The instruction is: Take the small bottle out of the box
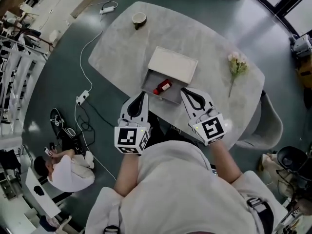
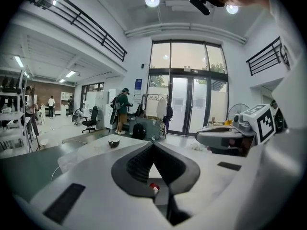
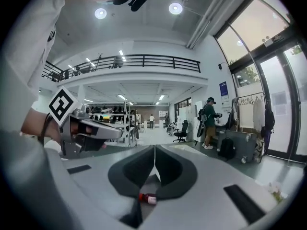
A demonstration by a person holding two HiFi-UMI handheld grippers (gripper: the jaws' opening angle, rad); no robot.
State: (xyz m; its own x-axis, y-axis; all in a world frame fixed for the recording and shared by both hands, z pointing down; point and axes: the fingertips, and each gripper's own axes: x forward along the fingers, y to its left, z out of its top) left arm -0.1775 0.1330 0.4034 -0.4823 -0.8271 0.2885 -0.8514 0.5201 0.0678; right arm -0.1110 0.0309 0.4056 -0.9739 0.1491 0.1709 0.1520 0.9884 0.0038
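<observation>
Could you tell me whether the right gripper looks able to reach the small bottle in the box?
Probably yes: the small bottle lies uncovered in the open box, and the right gripper is close beside the box with nothing between. Its fingers are shut, so they must open first.

No legible text, number or brand appears. The marker cube [image 1: 130, 136] on the left gripper [image 1: 144, 95] and the one on the right gripper [image 1: 184, 91] carry only black-and-white square patterns. The blue wall sign [image 2: 138, 84] beside the far doors is too small to read.
</observation>
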